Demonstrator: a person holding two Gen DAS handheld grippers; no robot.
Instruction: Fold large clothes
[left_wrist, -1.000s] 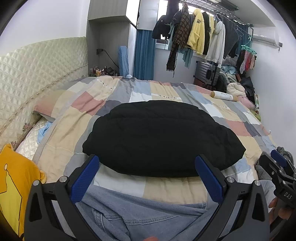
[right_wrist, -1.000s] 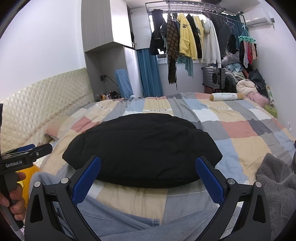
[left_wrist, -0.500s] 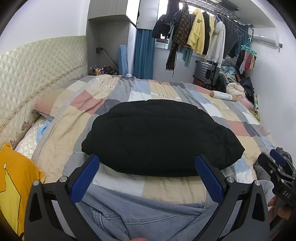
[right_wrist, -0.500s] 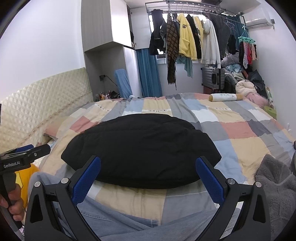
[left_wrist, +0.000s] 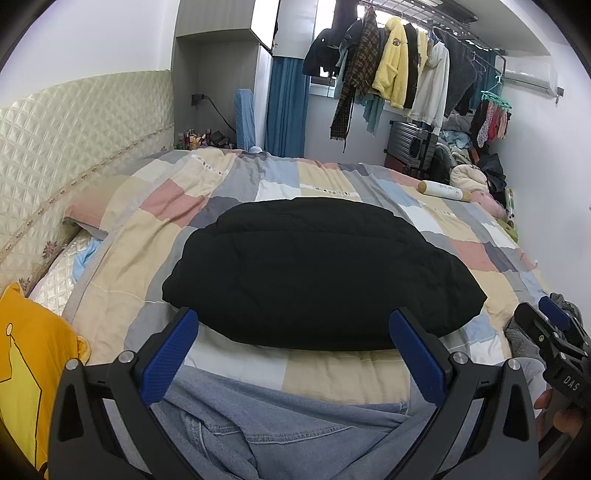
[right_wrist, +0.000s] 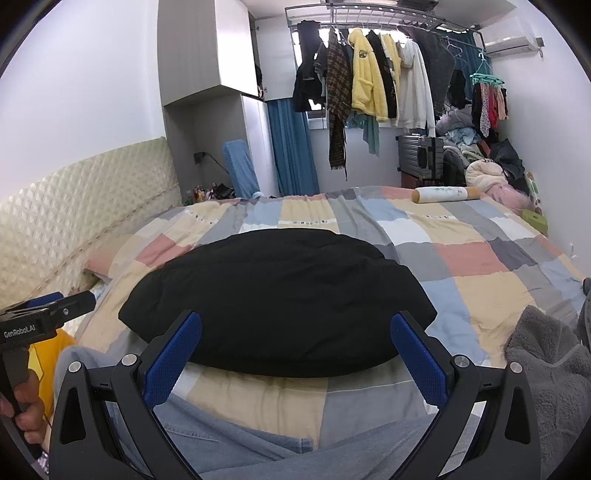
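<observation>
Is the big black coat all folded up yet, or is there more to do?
It looks folded: the black coat lies as one compact bundle on the patchwork quilt. Nothing is in hand; the left gripper and right gripper are open, held back from it. Possibly left: a denim garment at the near edge and a grey fleece on the right.

Jacket (left_wrist: 317, 273) on quilt (left_wrist: 332, 177), mid-bed
</observation>
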